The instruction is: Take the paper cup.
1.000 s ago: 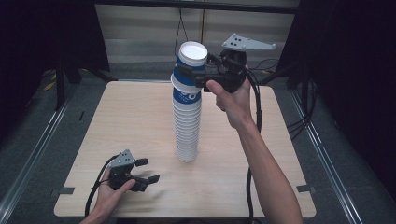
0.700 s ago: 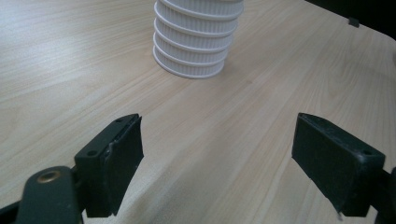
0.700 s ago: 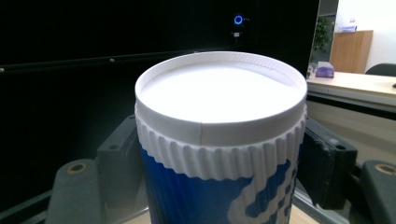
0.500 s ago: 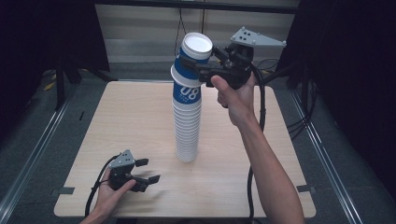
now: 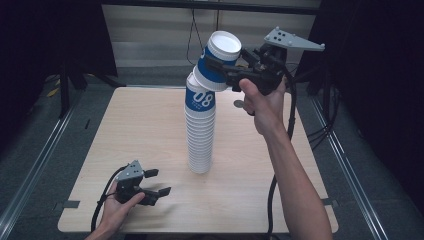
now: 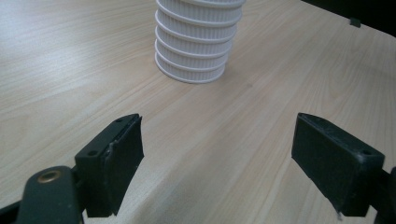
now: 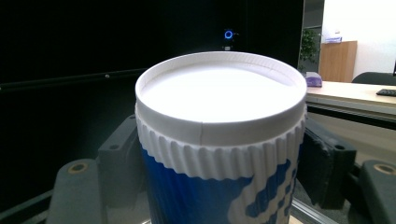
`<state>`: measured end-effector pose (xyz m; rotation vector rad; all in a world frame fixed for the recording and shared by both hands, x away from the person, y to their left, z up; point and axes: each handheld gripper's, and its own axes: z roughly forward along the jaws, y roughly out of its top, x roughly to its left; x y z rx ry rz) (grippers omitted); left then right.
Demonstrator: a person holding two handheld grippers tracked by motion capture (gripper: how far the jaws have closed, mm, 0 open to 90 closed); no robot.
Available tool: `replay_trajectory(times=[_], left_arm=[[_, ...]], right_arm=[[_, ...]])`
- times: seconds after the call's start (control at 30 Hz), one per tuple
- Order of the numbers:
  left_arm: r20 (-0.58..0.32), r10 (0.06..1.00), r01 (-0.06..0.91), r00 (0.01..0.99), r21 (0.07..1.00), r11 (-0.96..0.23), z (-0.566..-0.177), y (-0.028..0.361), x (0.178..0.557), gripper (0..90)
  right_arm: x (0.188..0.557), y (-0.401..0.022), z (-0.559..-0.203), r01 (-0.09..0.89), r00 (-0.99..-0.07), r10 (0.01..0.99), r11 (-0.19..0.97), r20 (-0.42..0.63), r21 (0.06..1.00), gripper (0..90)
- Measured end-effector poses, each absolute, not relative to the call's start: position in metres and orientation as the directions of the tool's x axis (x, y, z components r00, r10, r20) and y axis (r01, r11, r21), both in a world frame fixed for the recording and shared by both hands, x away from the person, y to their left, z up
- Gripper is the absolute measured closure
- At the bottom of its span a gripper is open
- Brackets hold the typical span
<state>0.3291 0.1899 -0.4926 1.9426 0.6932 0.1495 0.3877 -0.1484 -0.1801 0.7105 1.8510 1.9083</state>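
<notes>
right gripper [image 5: 222, 70], fingers clamped on the topmost blue-and-white ribbed paper cup [image 5: 216, 64], tilts it off the tall cup stack [image 5: 200, 131] at the table [image 5: 145, 125] centre to separate it, while the left gripper [image 5: 156, 183], fingers released, idles near-left.

1. Both forearms are bare; no sleeves or gloves show.
2. The right tool [image 5: 223, 72] is black, topped by a grey three-cornered plate [image 5: 292, 40] with small dark holes.
3. A black cable [image 5: 290, 107] trails from it.
4. The left tool [image 5: 156, 182] is black with a grey top plate and its own black cable.
5. Its jaws are blocky black pads; a brass-coloured screw [image 6: 49, 176] sits at one base.
</notes>
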Motion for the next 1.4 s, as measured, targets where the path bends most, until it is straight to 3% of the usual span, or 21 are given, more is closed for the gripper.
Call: replay_trajectory(times=[0.7, 1.4], left_arm=[[-0.201, 0.552, 0.413, 0.809, 0.863, -0.291, -0.491, 0.195, 0.333, 16.2], [-0.214, 0.489, 0.375, 0.846, 0.89, -0.259, -0.474, 0.196, 0.332, 15.8]], right_arm=[[0.368, -0.195, -0.197, 0.081, -0.756, 0.644, -0.085, 0.117, 0.993, 27.1], [0.351, -0.207, -0.273, 0.197, -0.763, 0.624, -0.018, 0.165, 0.98, 27.0]])
